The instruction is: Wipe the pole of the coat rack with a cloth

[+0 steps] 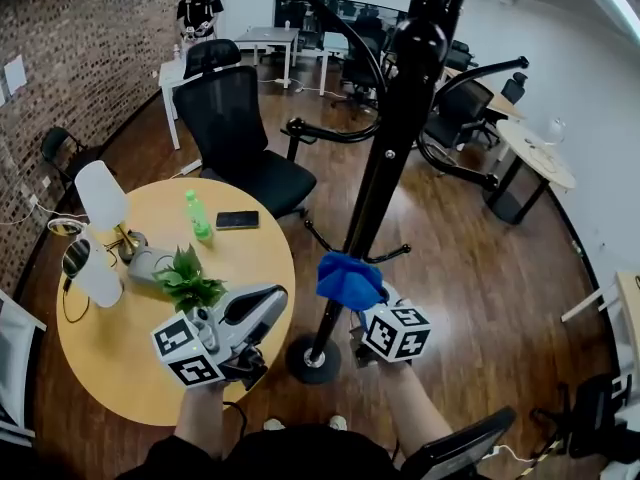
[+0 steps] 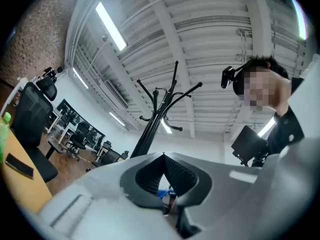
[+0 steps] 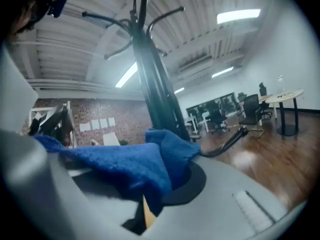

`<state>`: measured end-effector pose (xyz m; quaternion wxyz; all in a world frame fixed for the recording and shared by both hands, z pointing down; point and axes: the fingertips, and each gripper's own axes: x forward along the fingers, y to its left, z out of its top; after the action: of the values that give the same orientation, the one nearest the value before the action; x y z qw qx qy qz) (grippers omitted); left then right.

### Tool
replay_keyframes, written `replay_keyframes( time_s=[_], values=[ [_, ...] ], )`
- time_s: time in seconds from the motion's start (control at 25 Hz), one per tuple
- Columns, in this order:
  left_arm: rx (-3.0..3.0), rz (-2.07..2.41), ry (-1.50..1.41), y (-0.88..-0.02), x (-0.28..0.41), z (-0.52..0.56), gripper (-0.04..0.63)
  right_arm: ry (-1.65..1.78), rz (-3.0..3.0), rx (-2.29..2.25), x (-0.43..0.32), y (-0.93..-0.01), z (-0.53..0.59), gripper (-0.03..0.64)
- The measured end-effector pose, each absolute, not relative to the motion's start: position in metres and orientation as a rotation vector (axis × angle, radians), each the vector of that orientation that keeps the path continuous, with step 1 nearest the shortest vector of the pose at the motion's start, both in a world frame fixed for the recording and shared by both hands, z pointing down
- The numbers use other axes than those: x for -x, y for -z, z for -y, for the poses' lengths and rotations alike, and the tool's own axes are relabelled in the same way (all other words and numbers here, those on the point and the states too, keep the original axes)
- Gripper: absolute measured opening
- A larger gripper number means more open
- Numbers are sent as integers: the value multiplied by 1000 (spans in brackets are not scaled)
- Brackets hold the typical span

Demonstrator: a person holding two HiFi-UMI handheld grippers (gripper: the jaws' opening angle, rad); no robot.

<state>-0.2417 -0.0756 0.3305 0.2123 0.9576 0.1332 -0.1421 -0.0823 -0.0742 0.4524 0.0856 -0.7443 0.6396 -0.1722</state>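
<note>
A tall black metal coat rack [image 1: 385, 153] stands on the brown wood floor. Its round black foot [image 1: 313, 360] is at 6 o'clock in the head view. The right claw [image 1: 372, 310] is pinching a fluffy blue cloth [image 1: 350, 280]. The cloth sits on the low part of the thin black pole [image 1: 345, 238], just above the foot, and covers the pole there. In the right gripper view the cloth [image 3: 132, 166] hangs over the claw, and the pole [image 3: 152, 79] goes up right behind it.

The left claw [image 2: 163, 156] is pressed together at its tips and holds nothing. It is at 9 o'clock from the foot, over the edge of a round wooden tabletop [image 1: 110, 353].

On the tabletop, a green plastic bottle [image 1: 197, 215] stands at 12 o'clock. A flat black phone [image 1: 237, 220] lies at 1 o'clock, near the bottle. A small green leafy plant [image 1: 187, 278] is near the middle. A black office chair [image 1: 235, 128] stands at 12 o'clock from the tabletop.
</note>
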Motion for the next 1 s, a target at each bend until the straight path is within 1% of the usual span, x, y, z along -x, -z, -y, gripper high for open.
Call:
replay_keyframes(
  time_s=[0.12,0.28,0.36,0.4,0.56,0.68,0.8,1.0],
  values=[
    [-2651,-374,393,-334,237,74,2,622,-1978,2152,103,-466,71,25],
    [-2652,-354,401,-335,236,76,2,821,-2030,1822,142,-453,63,25],
    [-2656,-345,409,-333,236,78,2,833,-2045,1759,147,-451,66,25],
    [-2660,-344,410,-332,236,78,2,802,-2050,1805,141,-454,69,25],
    [-2681,-340,418,-326,237,78,2,582,-1983,2141,95,-453,77,25],
    [-2715,-341,419,-323,234,76,2,417,-2020,2192,88,-414,86,25],
    [-2746,-360,424,-318,233,74,2,160,-2013,2203,90,-348,86,25],
    [-2785,-424,443,-307,230,69,2,-300,-1936,2188,84,-207,80,25]
  ],
)
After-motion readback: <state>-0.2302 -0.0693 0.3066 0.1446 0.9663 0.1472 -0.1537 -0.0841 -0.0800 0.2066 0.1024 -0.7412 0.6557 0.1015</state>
